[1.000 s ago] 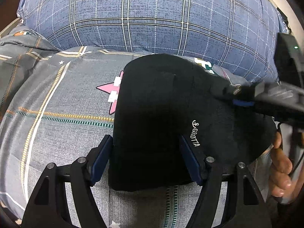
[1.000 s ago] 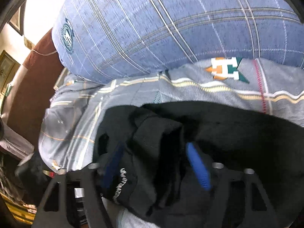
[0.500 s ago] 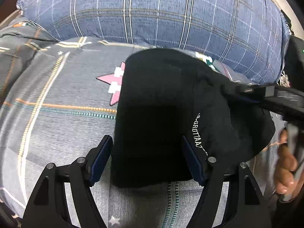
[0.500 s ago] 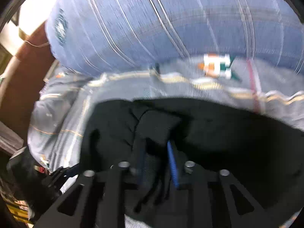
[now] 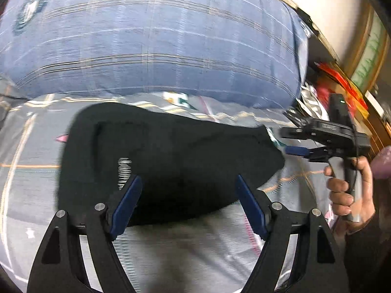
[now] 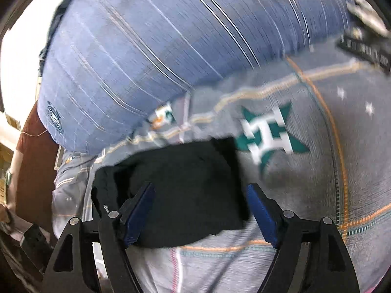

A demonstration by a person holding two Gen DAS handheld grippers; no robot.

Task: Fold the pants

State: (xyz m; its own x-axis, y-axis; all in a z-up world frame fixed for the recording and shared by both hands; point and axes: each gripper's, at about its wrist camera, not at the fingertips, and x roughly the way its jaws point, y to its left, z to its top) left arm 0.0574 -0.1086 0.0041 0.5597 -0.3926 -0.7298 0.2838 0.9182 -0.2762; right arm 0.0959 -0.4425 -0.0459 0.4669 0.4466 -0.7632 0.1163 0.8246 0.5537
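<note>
Both grippers pulling back from pants (image 5: 171, 161) since half second ago; right gripper (image 6: 200, 210), then pinching cloth, now spreading wide, holding nothing. Left gripper (image 5: 188, 202) also hanging wide, nothing between pads. Pants lying as dark folded bundle on grey patterned bedspread (image 6: 305, 183), just below blue plaid pillow (image 5: 151, 44), right gripper (image 5: 293, 150) sitting just off bundle's right edge.

Risks, as judgement:
- soft, uneven bed letting top layer be slipping open
- withdrawing pad snagging loose edge, dragging fold askew
- thick bundle springing apart unpressed
</note>
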